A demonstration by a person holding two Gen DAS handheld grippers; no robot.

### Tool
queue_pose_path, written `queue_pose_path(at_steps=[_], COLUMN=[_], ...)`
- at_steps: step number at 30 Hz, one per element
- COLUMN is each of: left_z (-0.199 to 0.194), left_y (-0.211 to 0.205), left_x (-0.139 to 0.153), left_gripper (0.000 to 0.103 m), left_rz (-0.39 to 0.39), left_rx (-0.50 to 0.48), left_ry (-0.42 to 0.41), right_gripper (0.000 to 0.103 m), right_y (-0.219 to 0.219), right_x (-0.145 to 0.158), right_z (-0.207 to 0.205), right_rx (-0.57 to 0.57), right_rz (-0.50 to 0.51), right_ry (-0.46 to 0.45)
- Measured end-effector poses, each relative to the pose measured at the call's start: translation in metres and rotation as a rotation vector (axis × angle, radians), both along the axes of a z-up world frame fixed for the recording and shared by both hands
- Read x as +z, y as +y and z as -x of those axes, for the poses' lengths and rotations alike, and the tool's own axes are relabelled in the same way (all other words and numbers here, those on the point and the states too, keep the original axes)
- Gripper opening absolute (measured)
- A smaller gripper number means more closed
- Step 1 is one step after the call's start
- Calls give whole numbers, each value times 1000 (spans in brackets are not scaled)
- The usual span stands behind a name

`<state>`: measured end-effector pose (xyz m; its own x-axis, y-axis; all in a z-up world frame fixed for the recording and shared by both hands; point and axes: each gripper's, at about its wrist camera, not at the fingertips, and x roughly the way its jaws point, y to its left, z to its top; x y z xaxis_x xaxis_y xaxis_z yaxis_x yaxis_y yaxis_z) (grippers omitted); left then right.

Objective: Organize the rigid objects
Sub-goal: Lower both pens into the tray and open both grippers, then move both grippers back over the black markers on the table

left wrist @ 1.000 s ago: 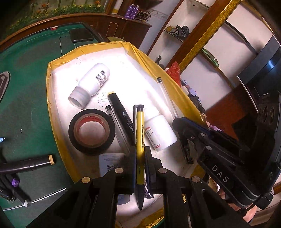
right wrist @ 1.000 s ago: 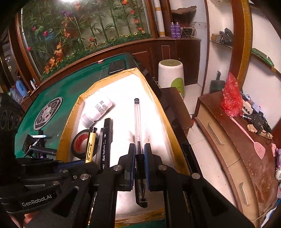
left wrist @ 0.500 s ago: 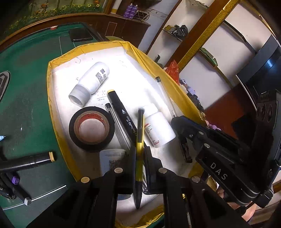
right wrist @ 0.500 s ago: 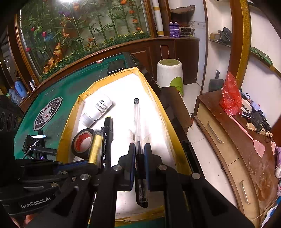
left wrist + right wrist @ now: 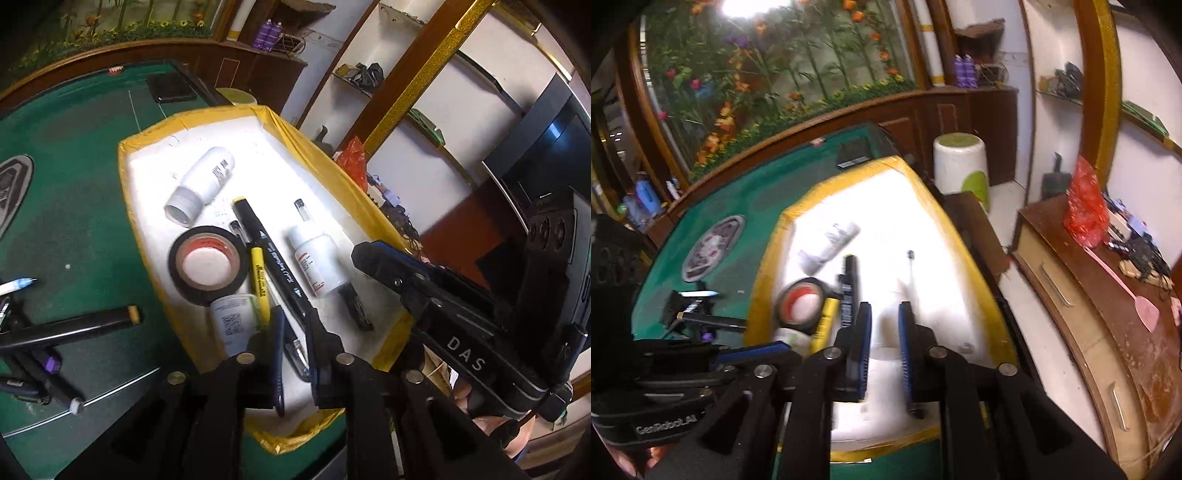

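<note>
A white tray with a yellow taped rim (image 5: 125, 206) (image 5: 960, 251) sits on the green table. My left gripper (image 5: 295, 325) hovers over its near end. Its jaws are opening and grip nothing; a dark ballpoint lies in the tray beneath them. The yellow pen (image 5: 258, 284) (image 5: 827, 321) rests in the tray beside a black marker (image 5: 273, 262) (image 5: 849, 284). My right gripper (image 5: 884, 317) is opening too, with only white tray floor between its pads. The clear pen (image 5: 303, 210) (image 5: 910, 254) lies free beside a small white bottle (image 5: 317, 262).
Also in the tray are a black tape roll (image 5: 208, 266), a larger white bottle (image 5: 201, 188) and a labelled jar (image 5: 232, 317). Several markers (image 5: 66, 328) lie on the table to the left, a phone (image 5: 170, 88) beyond. A wooden cabinet (image 5: 1089, 314) stands on the right.
Both grippers have parted their jaws. The yellow pen left the left gripper and now lies by the black marker. The clear pen left the right gripper. The left gripper pulled back slightly.
</note>
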<state>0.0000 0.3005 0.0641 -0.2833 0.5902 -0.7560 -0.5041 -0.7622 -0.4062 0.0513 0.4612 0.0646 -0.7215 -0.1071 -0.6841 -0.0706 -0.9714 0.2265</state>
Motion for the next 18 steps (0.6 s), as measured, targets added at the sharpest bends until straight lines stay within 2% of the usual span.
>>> queue_pose_path(at_steps=[3,8,10,12,16,18], left_z=[-7,-18,-23,-27,-31,-30], left_y=[-24,-93,-128,-167,-232,-264], left_x=[11,24,27,24,9,-1], left_gripper=[37,38,38,38,42,42], left_rz=[-16,-24,3,39,86,85], left_rx=[28,126,175,233,355,433], left_ry=[48,134,176,205,197,167], right_gripper=[20,21,32,38,46,46], right_y=[-18,-63,-89,-112,-151,-159], right_x=[9,17,18,17,7,-2], right_z=[-4,-4,-3,-1,23,44], right_rx=[56,198,276,348,428,396], right_rz=[3,22,30,34,31,45], right_ry=[29,35,33,29,-47,-110])
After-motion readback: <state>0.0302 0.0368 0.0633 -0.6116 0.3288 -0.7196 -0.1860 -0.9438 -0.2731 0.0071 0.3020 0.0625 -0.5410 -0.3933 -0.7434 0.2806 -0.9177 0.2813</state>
